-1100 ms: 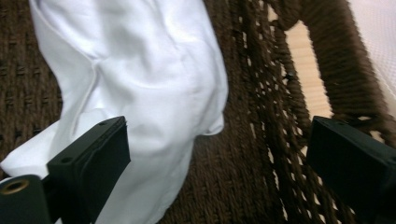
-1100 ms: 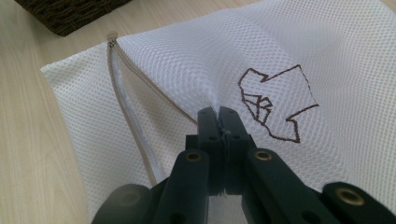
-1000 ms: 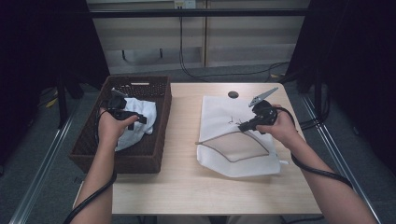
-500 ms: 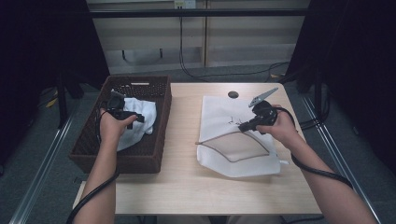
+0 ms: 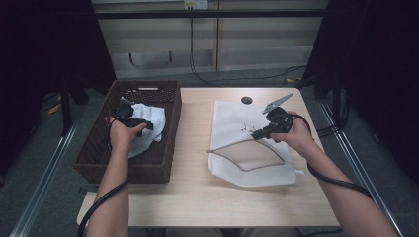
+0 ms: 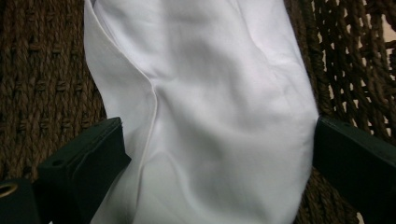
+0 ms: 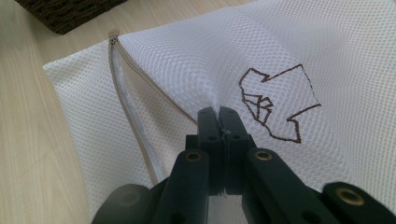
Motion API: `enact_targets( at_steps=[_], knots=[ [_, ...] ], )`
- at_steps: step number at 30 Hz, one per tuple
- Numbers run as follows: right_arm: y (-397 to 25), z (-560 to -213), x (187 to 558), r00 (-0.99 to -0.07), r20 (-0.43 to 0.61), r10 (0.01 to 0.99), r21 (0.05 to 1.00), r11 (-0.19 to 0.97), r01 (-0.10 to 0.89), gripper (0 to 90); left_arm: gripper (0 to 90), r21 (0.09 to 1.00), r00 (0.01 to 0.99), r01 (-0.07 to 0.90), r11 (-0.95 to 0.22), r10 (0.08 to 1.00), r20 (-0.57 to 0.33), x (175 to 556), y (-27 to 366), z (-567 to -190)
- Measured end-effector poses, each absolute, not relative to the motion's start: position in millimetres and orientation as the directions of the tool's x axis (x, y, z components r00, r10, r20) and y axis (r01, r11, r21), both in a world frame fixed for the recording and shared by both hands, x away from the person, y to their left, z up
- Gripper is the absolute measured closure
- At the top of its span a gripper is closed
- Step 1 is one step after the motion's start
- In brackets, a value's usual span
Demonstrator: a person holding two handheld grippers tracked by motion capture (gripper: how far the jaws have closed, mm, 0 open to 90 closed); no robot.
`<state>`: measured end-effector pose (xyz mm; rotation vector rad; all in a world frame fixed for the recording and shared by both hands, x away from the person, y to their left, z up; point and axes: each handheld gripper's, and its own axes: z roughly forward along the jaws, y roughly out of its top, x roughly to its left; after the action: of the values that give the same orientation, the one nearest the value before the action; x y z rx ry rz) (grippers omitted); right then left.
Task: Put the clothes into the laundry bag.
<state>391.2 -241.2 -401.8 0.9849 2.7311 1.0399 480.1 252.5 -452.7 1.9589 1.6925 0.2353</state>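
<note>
Barely any motion from a second ago: my left gripper [image 5: 129, 121] has only nudged over the white cloth [image 6: 201, 107] in the wicker basket [image 5: 99, 153], jaws spread either side of a fold. My right gripper [image 7: 218, 122] keeps its jaws pinching the mesh laundry bag [image 5: 247, 153], which lies on the tabletop [image 5: 197, 192] with its zipper [image 7: 135, 126] open

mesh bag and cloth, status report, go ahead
Right tongs shut on mesh bag, lifting its open zipper edge. Left tongs open astride white cloth in wicker basket. Basket wall between cloth and bag.
</note>
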Motion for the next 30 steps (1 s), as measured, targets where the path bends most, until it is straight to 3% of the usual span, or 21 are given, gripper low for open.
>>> enact_targets(
  at_steps=[8, 18, 30],
  knots=[
    [-242, -402, 391, -0.789, 0.164, 0.592, 0.612, 0.567, 0.552, 90.0, 6.0, 0.492, 0.227, 0.863, -0.118, 0.959, -0.168, 485, 247, -457],
    [-241, -402, 390, -0.785, 0.169, 0.596, 0.611, 0.561, 0.558, 90.0, 16.6, 0.48, 0.249, 0.864, -0.153, 0.958, -0.143, 487, 243, -463],
    [-244, -404, 390, -0.782, 0.173, 0.598, 0.616, 0.554, 0.56, 90.0, 40.9, 0.441, 0.273, 0.873, -0.21, 0.958, -0.084, 484, 236, -464]
  ],
)
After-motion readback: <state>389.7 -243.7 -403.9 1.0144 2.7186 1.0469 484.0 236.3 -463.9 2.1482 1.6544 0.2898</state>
